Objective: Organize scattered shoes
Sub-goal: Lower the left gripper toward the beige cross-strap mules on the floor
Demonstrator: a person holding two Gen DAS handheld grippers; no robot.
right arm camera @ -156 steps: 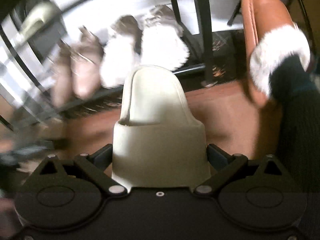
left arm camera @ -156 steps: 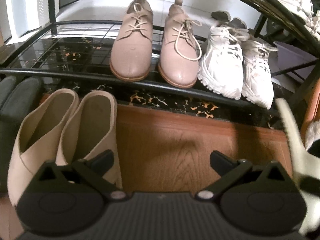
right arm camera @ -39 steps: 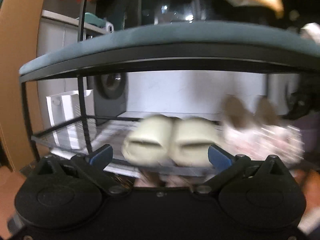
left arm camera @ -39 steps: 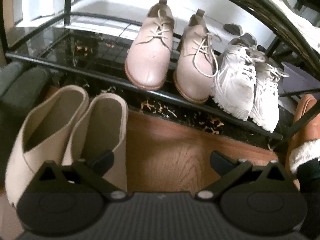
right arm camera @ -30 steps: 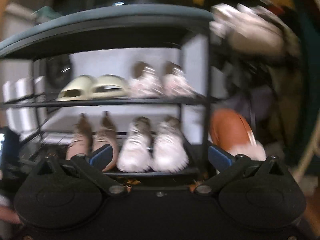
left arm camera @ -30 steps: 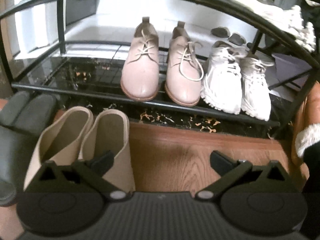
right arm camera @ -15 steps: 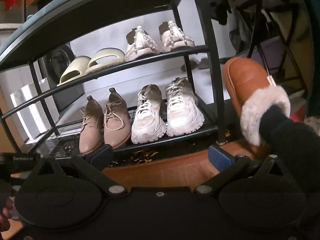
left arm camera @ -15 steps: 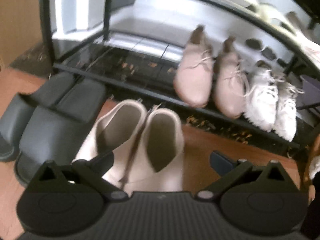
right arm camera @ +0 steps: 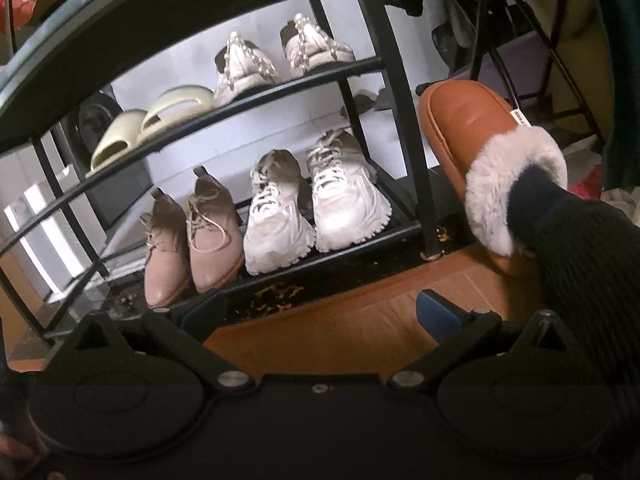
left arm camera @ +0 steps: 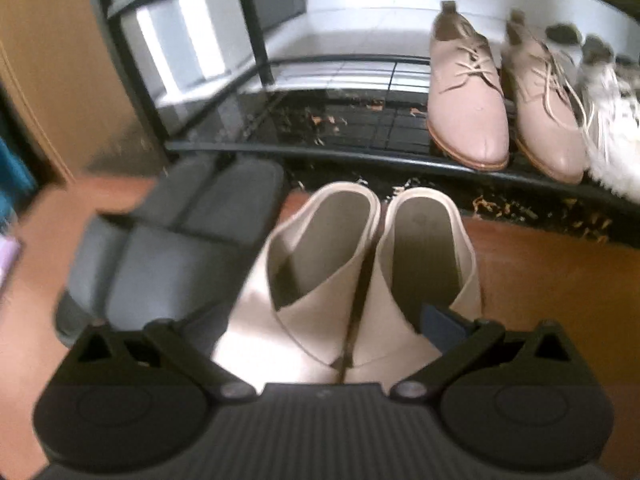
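Observation:
In the left wrist view a pair of beige mules (left arm camera: 360,272) stands on the wood floor in front of the black shoe rack (left arm camera: 360,156). My left gripper (left arm camera: 320,320) is open and hangs just over their heels, both shoes between the jaws. A pair of dark grey slides (left arm camera: 172,232) lies to their left. My right gripper (right arm camera: 320,312) is open and empty over the floor before the rack (right arm camera: 304,264). Pink lace-up shoes (right arm camera: 192,240) and white sneakers (right arm camera: 316,216) sit on the lower shelf; cream slides (right arm camera: 148,124) and beaded shoes (right arm camera: 280,60) sit above.
A foot in a brown fur-lined slipper (right arm camera: 488,152) with a dark sock stands right of the rack post (right arm camera: 416,184). The lower shelf's left half (left arm camera: 332,120) holds no shoes. A tan panel (left arm camera: 52,68) is at far left.
My left gripper has swung left and now sits centred over the beige mules. My right gripper came down and away from the upper shelf, where the cream slides now lie, and has steadied facing the rack.

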